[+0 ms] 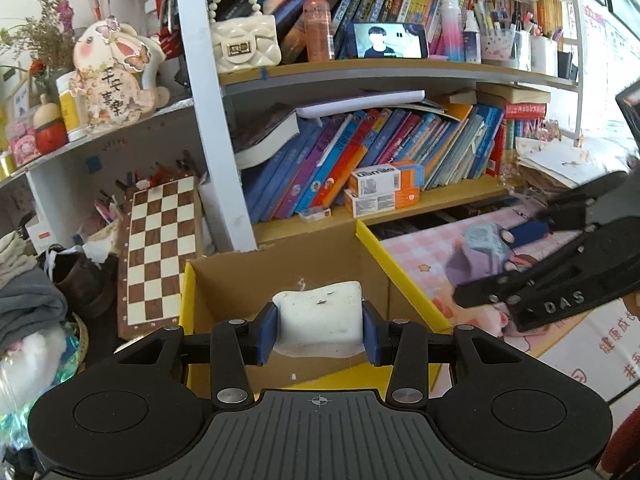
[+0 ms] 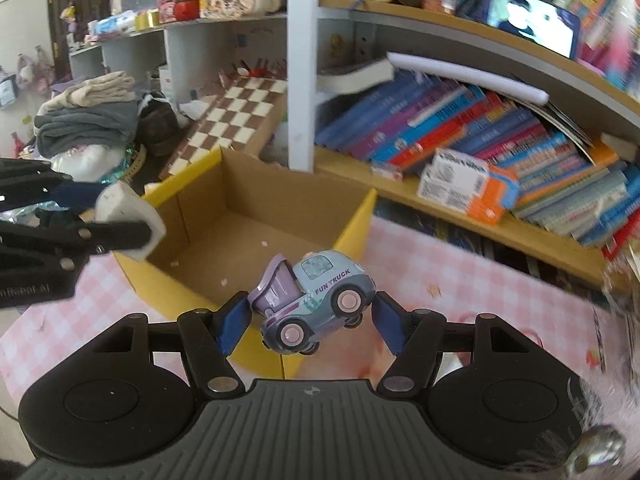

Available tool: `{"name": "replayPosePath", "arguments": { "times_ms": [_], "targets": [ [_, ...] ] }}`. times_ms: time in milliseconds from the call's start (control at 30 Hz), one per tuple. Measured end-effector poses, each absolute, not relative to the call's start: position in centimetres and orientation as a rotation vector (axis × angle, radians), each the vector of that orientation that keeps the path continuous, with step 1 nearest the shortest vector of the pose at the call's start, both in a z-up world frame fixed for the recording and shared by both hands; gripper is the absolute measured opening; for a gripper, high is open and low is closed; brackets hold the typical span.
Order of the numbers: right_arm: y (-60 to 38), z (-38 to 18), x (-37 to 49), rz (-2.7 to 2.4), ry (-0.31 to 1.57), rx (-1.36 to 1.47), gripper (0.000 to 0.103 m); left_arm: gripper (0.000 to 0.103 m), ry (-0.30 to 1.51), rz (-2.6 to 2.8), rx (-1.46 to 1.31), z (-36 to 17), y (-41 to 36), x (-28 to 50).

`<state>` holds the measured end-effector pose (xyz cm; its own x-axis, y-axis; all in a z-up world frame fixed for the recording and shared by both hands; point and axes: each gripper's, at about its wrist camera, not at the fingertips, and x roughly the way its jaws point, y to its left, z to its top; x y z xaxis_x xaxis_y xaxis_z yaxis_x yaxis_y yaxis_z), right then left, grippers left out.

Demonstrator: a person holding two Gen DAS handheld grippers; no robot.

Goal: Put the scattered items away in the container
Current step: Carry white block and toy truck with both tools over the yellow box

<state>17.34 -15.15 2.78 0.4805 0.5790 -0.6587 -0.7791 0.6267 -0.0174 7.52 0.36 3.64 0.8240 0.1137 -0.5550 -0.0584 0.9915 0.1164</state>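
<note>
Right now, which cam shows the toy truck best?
Right wrist view: the toy truck sits centred between the right gripper pads, lettering readable. In the left wrist view it is only a blurred shape partly behind that gripper.

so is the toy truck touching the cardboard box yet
Apart. The right wrist view shows the toy truck clamped in the right gripper and held above the near yellow rim of the cardboard box, resting on nothing.
</note>
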Motion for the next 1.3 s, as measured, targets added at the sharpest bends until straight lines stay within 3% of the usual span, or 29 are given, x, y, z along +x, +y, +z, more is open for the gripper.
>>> {"name": "replayPosePath", "arguments": {
  "times_ms": [1300],
  "targets": [
    [-2.1,-5.1,23.8,1.193,0.654,-0.767,0.064,0.043,0.900,0.132,0.058,-4.5,7.2,17.9]
  ]
}}
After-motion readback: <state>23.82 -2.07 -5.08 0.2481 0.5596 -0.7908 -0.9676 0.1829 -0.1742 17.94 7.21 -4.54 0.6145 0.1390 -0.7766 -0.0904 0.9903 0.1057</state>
